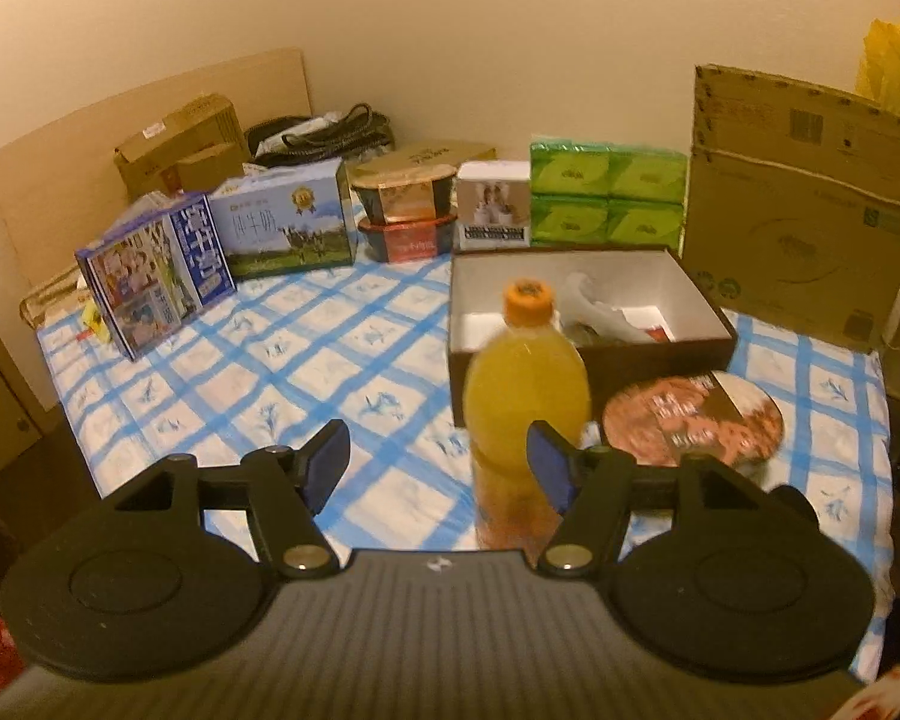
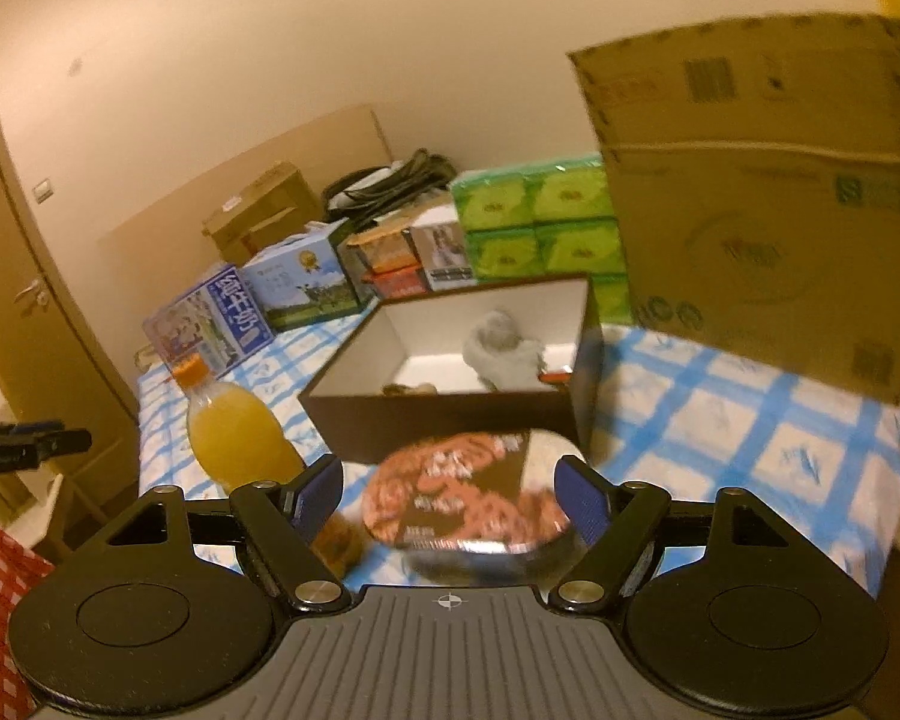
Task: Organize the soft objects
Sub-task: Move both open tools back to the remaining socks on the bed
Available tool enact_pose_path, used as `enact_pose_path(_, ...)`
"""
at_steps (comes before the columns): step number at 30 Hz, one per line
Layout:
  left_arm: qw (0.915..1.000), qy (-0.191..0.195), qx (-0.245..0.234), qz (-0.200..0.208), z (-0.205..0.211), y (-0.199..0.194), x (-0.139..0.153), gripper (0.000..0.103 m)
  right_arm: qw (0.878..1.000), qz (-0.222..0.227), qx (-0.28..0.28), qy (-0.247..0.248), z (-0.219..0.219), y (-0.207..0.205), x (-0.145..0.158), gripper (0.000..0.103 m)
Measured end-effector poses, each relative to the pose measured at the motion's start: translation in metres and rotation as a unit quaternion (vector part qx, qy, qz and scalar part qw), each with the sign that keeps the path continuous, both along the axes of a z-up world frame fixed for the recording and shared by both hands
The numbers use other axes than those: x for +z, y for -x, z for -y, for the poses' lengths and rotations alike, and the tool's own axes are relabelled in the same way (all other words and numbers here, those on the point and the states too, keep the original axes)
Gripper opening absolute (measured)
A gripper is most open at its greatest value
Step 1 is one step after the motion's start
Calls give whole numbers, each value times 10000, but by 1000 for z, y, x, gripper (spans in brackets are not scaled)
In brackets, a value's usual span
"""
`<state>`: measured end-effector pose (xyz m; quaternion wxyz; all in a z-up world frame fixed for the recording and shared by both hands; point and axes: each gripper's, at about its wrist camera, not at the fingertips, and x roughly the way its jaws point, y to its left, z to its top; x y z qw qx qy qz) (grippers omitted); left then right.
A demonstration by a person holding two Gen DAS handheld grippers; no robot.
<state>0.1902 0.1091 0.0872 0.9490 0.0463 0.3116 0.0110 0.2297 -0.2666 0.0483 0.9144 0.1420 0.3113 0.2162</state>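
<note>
Left gripper [image 1: 438,468] stood spread and empty over the checked cloth [image 1: 306,360], the juice bottle [image 1: 525,390] just beside its right finger. Right gripper [image 2: 450,498] was likewise spread and gripped nothing, the round tin [image 2: 468,492] lying beyond its fingers. Soft grey item [image 2: 501,348] lay inside the open box [image 2: 444,420].

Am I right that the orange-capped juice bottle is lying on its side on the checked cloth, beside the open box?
Not quite: the juice bottle stands upright, cap on top, as the left wrist view shows. It is on the checked cloth, beside the open box.
</note>
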Motion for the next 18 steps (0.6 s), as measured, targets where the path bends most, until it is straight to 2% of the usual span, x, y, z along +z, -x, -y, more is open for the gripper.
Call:
enact_pose_path(5,9997,136,-7,-189,15,19,-22,63,9994,-278,-146,-111,6,22,-20,77)
enact_pose_path(13,9961,648,-47,-589,34,44,-58,63,9977,-657,-169,48,7,55,-57,77)
enact_pose_path(18,9941,689,-118,-830,49,53,-79,63,9950,-995,-42,42,6,71,-82,77)
